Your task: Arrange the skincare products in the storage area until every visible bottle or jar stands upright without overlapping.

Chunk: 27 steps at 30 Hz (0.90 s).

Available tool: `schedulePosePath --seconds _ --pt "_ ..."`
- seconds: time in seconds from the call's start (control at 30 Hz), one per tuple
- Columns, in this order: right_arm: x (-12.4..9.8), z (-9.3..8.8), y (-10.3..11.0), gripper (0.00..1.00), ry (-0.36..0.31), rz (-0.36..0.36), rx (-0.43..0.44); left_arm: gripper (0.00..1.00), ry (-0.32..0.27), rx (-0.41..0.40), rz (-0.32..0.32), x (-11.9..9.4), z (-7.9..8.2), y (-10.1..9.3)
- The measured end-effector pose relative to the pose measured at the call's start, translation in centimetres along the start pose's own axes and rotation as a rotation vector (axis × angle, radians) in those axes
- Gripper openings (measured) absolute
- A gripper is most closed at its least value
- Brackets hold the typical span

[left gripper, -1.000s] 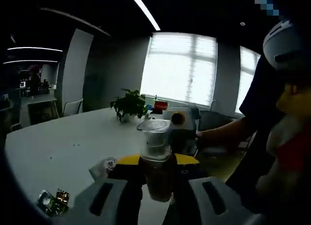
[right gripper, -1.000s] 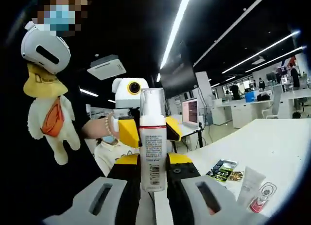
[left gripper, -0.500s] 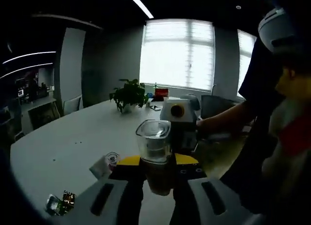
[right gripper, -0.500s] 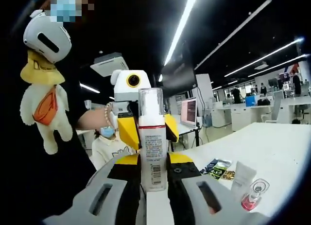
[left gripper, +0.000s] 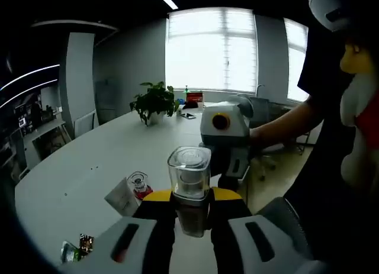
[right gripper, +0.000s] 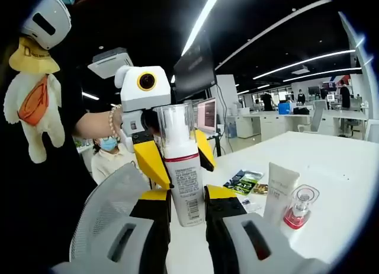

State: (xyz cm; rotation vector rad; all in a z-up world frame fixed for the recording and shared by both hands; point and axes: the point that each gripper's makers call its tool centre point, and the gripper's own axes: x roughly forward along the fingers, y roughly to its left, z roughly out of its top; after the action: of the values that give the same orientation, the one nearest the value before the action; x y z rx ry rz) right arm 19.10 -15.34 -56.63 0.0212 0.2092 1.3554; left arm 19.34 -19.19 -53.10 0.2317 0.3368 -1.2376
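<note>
A foam bottle (right gripper: 180, 173) with a clear cap, a red band and a white label stands upright between my right gripper's (right gripper: 188, 206) jaws, which are shut on its lower part. My left gripper faces it from the far side, its yellow fingers (right gripper: 151, 164) on either side of the same bottle. In the left gripper view the bottle (left gripper: 189, 179) sits between my left gripper's (left gripper: 190, 213) jaws, shut on it, with the right gripper's white body (left gripper: 224, 129) just behind. I cannot tell whether the bottle's base touches the white table (right gripper: 331, 167).
A white tube (right gripper: 278, 191), a small clear bottle of red liquid (right gripper: 298, 208) and several sachets (right gripper: 243, 179) rest on the table beside the bottle. A potted plant (left gripper: 155, 102) stands far back. The person (left gripper: 337, 126) stands at the table's edge.
Both views have tipped down toward the table and the held bottle sits lower and nearer the tube and small red bottle. Both grippers have stayed shut on it.
</note>
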Motion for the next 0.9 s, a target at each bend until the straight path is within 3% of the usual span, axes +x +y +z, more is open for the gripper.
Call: schedulePosePath --seconds 0.13,0.37,0.43,0.63,0.9 --pt "-0.4 -1.6 -0.6 0.25 0.041 -0.03 0.006 0.16 -0.011 -0.018 -0.019 0.6 -0.5 0.4" --pt "-1.1 -3.5 -1.3 0.3 0.085 -0.084 0.031 0.16 0.001 -0.021 -0.044 1.9 -2.8 1.2" --pt "-1.3 -4.1 -1.4 0.32 0.099 -0.099 0.037 0.16 -0.032 -0.032 -0.064 2.3 -3.2 1.1" --pt "-2.0 -5.6 -1.5 0.37 0.138 -0.125 0.055 0.16 -0.04 -0.055 -0.053 3.1 -5.0 1.8" --pt "-2.6 -6.9 -1.3 0.36 0.155 -0.169 0.101 0.16 -0.047 -0.011 -0.029 4.3 -7.4 2.9"
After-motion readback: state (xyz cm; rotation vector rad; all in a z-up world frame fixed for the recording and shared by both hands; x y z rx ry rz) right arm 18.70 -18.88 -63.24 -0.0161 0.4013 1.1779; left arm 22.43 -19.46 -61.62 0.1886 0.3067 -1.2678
